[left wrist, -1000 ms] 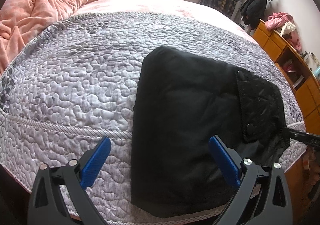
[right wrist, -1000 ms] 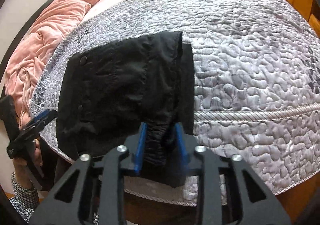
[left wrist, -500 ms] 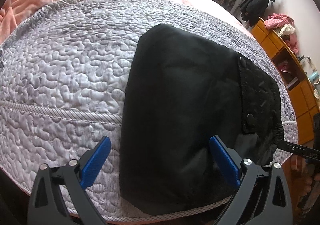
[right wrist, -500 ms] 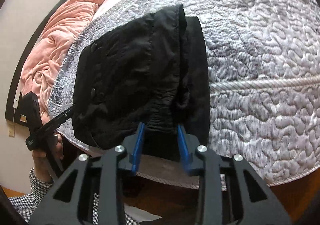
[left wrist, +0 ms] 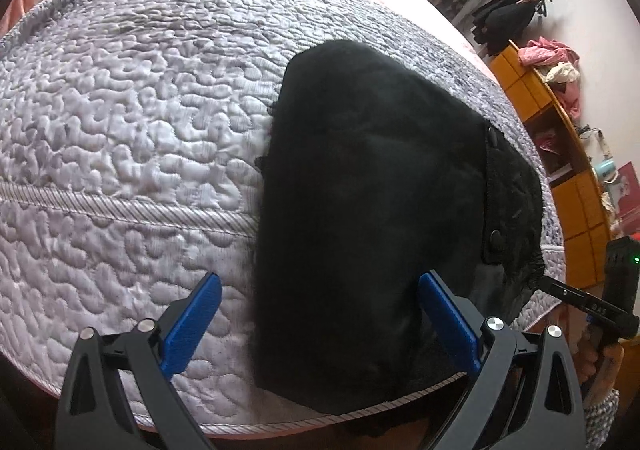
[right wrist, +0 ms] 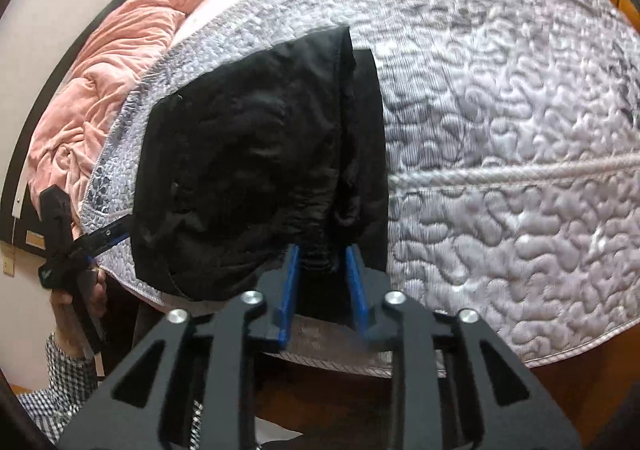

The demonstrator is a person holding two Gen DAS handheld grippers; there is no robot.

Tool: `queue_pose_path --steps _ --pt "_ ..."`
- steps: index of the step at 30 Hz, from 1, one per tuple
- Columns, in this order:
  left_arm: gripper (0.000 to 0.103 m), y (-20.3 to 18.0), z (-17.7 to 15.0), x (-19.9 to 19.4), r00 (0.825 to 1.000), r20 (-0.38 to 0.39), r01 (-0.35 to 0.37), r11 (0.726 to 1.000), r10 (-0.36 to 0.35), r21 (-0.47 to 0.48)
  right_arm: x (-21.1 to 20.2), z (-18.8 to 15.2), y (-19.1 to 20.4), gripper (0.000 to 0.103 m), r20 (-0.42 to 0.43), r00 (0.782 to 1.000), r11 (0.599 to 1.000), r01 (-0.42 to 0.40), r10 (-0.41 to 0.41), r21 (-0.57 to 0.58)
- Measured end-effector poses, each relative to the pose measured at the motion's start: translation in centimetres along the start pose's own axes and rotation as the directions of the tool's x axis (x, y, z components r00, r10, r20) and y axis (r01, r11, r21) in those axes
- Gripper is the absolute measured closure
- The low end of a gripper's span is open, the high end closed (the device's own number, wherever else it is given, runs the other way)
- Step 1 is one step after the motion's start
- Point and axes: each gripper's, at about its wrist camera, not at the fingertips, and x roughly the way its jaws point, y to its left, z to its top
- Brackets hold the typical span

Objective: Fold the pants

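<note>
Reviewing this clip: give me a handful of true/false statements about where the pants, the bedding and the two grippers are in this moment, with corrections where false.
1. The black pants lie folded on a grey quilted bedspread. True.
2. The left gripper is clamped shut on a pant leg. False: its jaws stand wide apart over the near edge of the pants, pinching nothing.
3. The right gripper has gathered black fabric between its blue pads. True; its jaws are opening.
4. A pink blanket covers the pants. False: it is bunched up apart from them, at the far side of the bed.
5. The pants hang on the coat rack. False: they lie on the bed.
</note>
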Motion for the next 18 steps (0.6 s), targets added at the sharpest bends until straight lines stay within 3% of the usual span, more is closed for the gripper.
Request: queue_pose_path --steps 3,7,10,18 --pt "0.004 1.0 0.2 0.0 0.999 -0.018 0.049 0.999 -0.05 -0.019 -1.5 0.1 -0.9 0.05 0.052 0.998 0.999 -0.041 0.04 0.016" --pt "0.004 2.5 0.3 0.8 0.992 -0.077 0.098 0.995 -0.1 -0.035 -1.8 0.3 -2.4 0.04 0.057 0.992 0.992 -0.116 0.113 0.051" --pt "0.004 3.4 0.1 1.5 0.973 -0.126 0.187 0.98 -0.194 -0.068 -0.9 0.4 -3.5 0.038 0.041 0.987 0.985 -0.155 0.152 0.079" --pt "0.004 4.4 0.2 3.6 0.932 -0.188 0.289 0.947 -0.311 -0.138 1.6 0.0 -6.6 0.034 0.021 0.954 0.934 -0.297 0.299 0.2"
